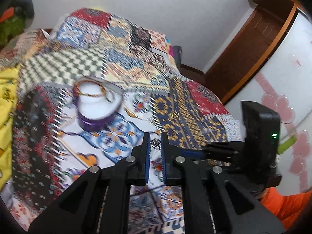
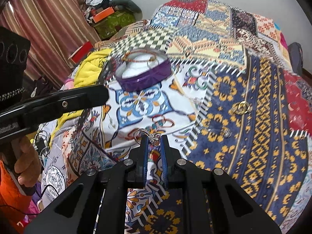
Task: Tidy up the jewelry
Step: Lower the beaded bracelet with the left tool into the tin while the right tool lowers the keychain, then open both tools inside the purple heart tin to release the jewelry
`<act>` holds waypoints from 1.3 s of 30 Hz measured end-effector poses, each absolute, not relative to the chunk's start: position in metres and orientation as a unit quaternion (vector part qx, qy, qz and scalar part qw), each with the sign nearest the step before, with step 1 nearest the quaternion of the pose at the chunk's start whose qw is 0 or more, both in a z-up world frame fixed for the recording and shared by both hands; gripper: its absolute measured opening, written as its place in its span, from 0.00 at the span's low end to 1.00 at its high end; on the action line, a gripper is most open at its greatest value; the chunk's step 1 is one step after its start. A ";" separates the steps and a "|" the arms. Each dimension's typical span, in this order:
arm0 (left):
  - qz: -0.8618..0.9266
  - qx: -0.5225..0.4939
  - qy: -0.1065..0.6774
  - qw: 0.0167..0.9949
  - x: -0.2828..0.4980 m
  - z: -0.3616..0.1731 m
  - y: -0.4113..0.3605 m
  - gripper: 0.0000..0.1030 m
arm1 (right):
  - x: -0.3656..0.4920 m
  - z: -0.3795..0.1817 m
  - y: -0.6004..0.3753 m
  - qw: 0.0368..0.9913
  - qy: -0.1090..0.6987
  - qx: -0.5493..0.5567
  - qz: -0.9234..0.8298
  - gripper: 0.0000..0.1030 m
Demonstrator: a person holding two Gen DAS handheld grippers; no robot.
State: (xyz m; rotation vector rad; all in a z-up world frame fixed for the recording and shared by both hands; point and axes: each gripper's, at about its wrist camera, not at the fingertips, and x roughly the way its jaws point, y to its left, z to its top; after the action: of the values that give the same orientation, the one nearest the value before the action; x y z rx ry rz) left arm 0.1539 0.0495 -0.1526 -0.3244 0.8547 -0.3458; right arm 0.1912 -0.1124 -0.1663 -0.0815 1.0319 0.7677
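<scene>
Fingers (image 2: pixel 144 146) of the right gripper (image 2: pixel 154 142) pinch a small silver ring (image 2: pixel 154 138); left gripper (image 1: pixel 155 143) pinches a tiny silver piece (image 1: pixel 155 142). Both seem light, slippery, easily dropped.

- I see the box (image 2: pixel 143 74) sitting on the bed (image 2: pixel 253 136), bangle (image 2: pixel 140 57) lying in it
- Gold rings (image 2: pixel 240 107) lie to its right, nearer me

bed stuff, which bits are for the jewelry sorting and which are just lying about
For the job:
purple box
bangle on it
silver ring in right gripper
small silver piece in left gripper
gold rings

Lying about:
yellow cloth
orange box
</scene>
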 end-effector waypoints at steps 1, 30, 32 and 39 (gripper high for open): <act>-0.160 -0.153 0.407 0.886 0.154 -0.150 0.053 0.08 | 0.192 -0.163 -0.113 0.803 0.476 -0.038 0.357 0.11; -0.049 -0.101 0.332 0.937 0.183 -0.119 0.113 0.08 | 0.243 -0.111 -0.066 0.836 0.398 -0.023 0.377 0.11; -0.050 -0.101 0.336 0.935 0.187 -0.125 0.113 0.08 | 0.246 -0.115 -0.061 0.835 0.401 -0.025 0.377 0.11; -0.060 -0.103 0.362 0.925 0.203 -0.152 0.110 0.08 | 0.259 -0.140 -0.042 0.823 0.425 -0.041 0.374 0.11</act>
State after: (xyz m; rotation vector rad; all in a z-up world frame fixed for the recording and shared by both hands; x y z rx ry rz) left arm 0.2029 0.1103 -0.1521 -0.2109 0.7430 -0.1225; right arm 0.2589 -0.0424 -0.1398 -0.0869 0.9047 0.7963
